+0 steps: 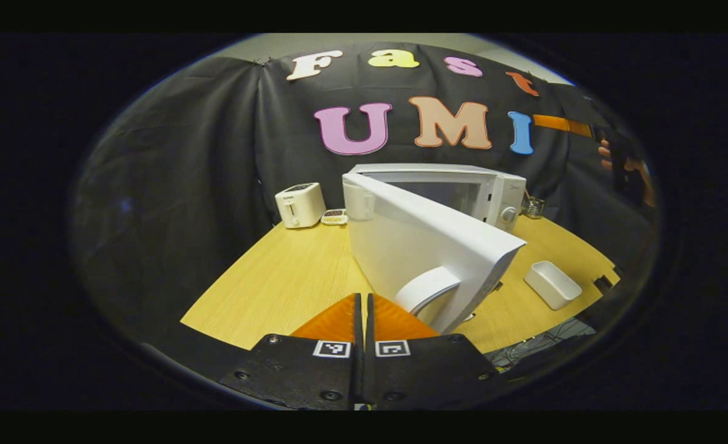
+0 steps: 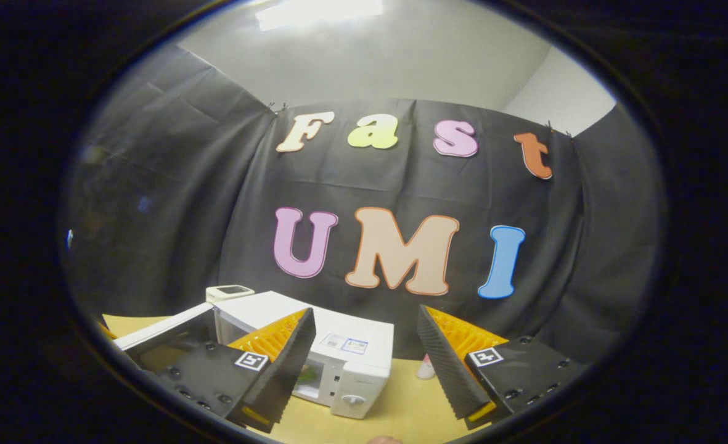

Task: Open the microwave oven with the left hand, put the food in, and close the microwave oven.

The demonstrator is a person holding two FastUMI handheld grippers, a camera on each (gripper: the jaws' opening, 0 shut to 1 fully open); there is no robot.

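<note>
The white microwave [image 1: 493, 191] stands at the back of the wooden table [image 1: 277, 277]. Its door [image 1: 425, 240] is swung wide open toward me, with the curved handle [image 1: 428, 288] close by. My left gripper [image 1: 364, 314] is shut with nothing between its fingers, just left of that handle. My right gripper [image 2: 367, 361] is open and empty, held high above the microwave [image 2: 345, 351] and its open door [image 2: 160, 330]. Something greenish [image 2: 307, 373] shows inside the cavity; I cannot tell what it is.
A white toaster [image 1: 300, 205] and a small dish [image 1: 334, 216] sit at the back left. A white rectangular tray [image 1: 552, 283] lies to the right of the door. At the far right a hand [image 1: 625, 166] holds the other gripper.
</note>
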